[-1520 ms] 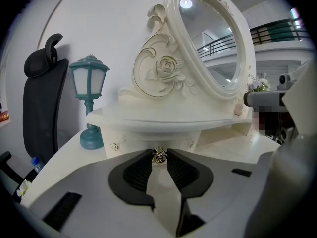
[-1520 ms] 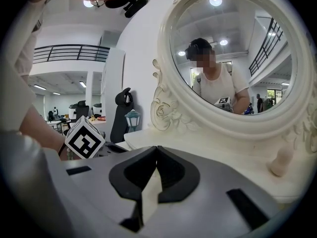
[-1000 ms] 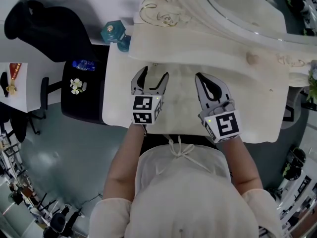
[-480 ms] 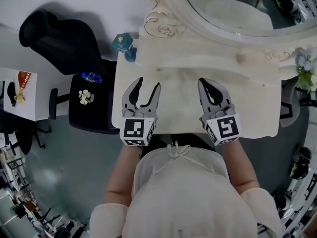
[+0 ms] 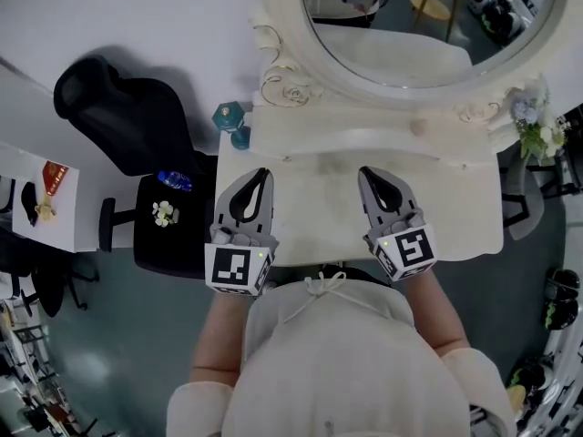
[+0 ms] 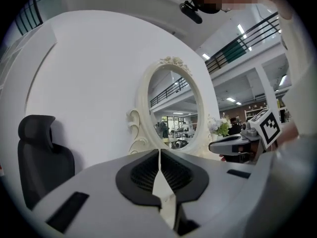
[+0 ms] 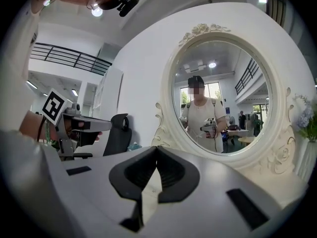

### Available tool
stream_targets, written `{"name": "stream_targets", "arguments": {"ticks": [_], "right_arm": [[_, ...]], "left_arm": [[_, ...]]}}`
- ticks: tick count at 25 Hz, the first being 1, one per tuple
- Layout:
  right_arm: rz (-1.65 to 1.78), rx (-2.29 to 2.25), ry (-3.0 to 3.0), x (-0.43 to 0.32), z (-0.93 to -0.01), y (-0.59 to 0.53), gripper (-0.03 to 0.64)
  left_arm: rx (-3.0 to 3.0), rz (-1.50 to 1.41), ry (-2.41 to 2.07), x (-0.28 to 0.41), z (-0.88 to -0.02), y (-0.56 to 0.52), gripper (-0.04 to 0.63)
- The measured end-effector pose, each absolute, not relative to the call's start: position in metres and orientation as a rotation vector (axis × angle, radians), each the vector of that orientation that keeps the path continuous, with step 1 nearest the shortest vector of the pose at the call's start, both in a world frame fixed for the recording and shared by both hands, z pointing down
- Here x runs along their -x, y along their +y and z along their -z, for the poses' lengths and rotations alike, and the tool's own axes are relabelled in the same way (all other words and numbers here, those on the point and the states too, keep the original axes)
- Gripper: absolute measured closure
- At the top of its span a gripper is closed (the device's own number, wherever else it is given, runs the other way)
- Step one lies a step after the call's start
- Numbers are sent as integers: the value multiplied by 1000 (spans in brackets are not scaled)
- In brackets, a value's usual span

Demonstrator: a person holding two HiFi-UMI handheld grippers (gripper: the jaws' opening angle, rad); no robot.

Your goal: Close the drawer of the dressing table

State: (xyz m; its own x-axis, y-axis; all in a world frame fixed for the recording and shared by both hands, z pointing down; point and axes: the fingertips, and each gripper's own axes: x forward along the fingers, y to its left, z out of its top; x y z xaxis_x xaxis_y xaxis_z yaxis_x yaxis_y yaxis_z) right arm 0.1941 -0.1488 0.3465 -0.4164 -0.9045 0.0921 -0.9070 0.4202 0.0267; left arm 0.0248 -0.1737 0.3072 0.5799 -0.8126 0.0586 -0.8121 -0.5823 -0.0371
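Far left: white side bench (image 5: 66, 224) with a red-and-gold item (image 5: 50, 182) lying on it. Next, a black high-back office chair (image 5: 118, 121) against the white wall. A black seat (image 5: 173, 251) near it carries a white flower cluster (image 5: 164, 212) and a blue bottle (image 5: 176, 181). Two teal faceted containers (image 5: 230, 122) sit at the left rear corner of the cream carved dressing-table bench (image 5: 446, 203).

The bench stands against the wall, directly ahead of the person in a cream top (image 5: 337, 353), with its front edge at the person's waist. The drawer can't be made out from above; it lies under that front edge, and neither gripper view shows it.

The left hand-held gripper (image 5: 261, 173) is held over the left half of the top, pointing at the wall. Its jaws have just been closing and the tips now meet, with nothing between them.

The right hand-held gripper (image 5: 365, 172) is over the middle-right of the top, roughly parallel to the left one. Its jaws are together and it is empty too.

An oval white-framed mirror (image 5: 410, 16) rises behind both, and the right gripper view shows the person reflected in it. A pale flower bouquet (image 5: 528, 121) stands at the right rear corner.
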Motion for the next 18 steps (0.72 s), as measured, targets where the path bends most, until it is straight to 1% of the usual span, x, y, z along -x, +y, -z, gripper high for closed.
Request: {"name": "stream_targets", "arguments": {"ticks": [7,13,18], "right_arm": [[69,-1636,-2569,-202,-330,-136,611],[79,-1593,-2572,-203,-331,-132,612],[57,-1613,-2551,-210,-333,-133,614]], "left_arm": [[2857,95,1287,-41,-292,-160,577],[2934,69,1224,-53,-292,-159,575],[2901,137,1224,-57,-299,-161,575]]}}
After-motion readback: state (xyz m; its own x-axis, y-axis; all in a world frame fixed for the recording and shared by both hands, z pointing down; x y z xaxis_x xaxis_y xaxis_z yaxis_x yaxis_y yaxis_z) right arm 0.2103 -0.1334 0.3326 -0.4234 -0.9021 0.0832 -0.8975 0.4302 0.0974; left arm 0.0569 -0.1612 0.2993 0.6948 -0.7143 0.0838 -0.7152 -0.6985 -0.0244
